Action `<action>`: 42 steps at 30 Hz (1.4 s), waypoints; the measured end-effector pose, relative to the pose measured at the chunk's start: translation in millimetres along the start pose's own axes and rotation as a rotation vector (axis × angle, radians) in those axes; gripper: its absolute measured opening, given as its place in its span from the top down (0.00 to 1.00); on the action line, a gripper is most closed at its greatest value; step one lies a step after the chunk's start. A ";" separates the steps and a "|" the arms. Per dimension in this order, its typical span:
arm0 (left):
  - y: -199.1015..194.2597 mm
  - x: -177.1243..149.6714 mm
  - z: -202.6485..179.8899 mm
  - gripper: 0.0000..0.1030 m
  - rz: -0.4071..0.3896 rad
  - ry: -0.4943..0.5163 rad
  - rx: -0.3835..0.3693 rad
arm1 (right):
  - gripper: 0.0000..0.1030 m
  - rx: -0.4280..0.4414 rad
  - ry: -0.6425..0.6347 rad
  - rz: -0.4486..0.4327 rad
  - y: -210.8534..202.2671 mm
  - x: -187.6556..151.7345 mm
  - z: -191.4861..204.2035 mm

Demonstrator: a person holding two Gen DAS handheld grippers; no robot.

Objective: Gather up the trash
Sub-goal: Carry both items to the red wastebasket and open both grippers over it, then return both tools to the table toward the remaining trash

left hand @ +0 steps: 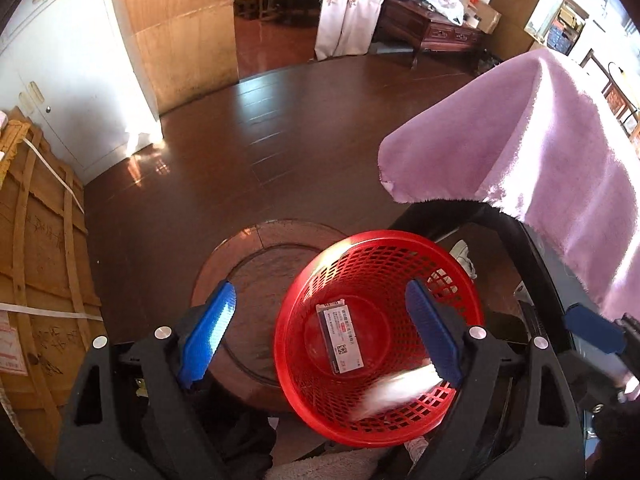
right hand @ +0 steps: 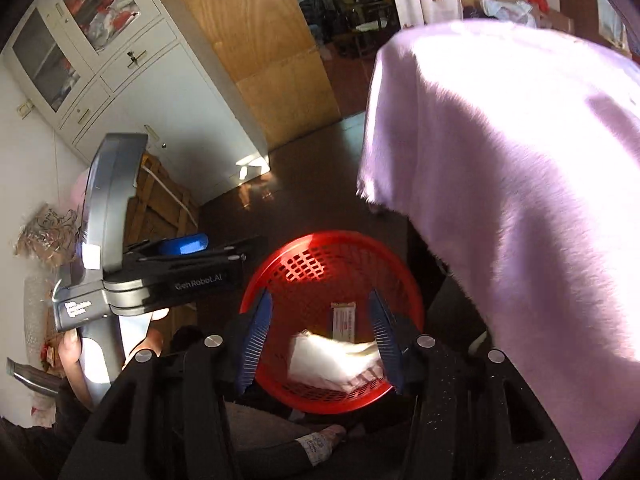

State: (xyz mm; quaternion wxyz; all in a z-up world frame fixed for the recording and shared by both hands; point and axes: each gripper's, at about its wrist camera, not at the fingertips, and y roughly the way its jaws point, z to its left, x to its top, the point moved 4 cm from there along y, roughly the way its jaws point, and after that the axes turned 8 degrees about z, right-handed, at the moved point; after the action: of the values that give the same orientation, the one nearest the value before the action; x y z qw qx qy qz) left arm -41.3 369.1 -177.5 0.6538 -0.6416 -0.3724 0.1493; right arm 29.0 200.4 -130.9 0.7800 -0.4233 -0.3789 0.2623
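The red basket (left hand: 376, 336) stands on the dark wooden floor (left hand: 240, 152), partly over a round wooden board (left hand: 256, 280), just beside a worktop draped with a pink cloth (left hand: 540, 160). Both grippers point down into it.

In the left wrist view the left gripper (left hand: 320, 332) has its blue pads wide apart with nothing between them; one pad sits over the round board, the other over the inside of the basket. On the basket's bottom lies a small white box (left hand: 340, 334) with printed text and a square code. Nearer the camera, a blurred white piece of paper (left hand: 400, 392) shows inside the basket against its near wall.

In the right wrist view the right gripper (right hand: 324, 338) is about half open above the basket (right hand: 332, 320). The white paper (right hand: 332, 360) lies below and between its pads, apart from them, so it is not gripped. The small box (right hand: 344, 320) lies beyond it on the basket's bottom.

To the left in that view a hand (right hand: 72, 352) holds the left gripper's grey handle. The pink cloth (right hand: 520, 180) fills the right side. A white cabinet (right hand: 120, 72) and wooden panels stand behind
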 end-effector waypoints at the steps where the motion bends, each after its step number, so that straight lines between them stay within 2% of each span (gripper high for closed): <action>1: -0.1 -0.8 -1.4 0.18 -0.006 0.004 0.002 | 0.52 -0.002 0.003 -0.010 -2.3 -0.7 -0.8; 10: -36.7 -6.8 -31.0 0.16 -0.096 0.085 0.009 | 0.51 -0.037 0.052 -0.150 -54.1 -12.6 -17.3; 15: -64.0 -16.1 -63.4 0.14 -0.164 0.166 0.003 | 0.50 -0.066 0.096 -0.249 -93.2 -23.7 -31.9; 21: -94.4 -33.6 -116.0 0.13 -0.241 0.293 -0.014 | 0.43 -0.121 0.173 -0.381 -146.9 -52.1 -59.6; 33: -136.6 -77.2 -231.4 0.08 -0.356 0.566 -0.076 | 0.28 -0.254 0.400 -0.620 -254.0 -145.8 -135.6; 42: -130.9 -109.5 -309.9 0.07 -0.384 0.737 -0.095 | 0.26 -0.336 0.688 -0.740 -308.1 -236.2 -215.3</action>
State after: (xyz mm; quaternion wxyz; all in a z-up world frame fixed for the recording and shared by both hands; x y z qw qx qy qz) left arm 57.7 52.6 -54.4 0.7290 -0.6003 -0.2327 -0.2323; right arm 95.3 -226.8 -29.7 0.8210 -0.4420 -0.2621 -0.2487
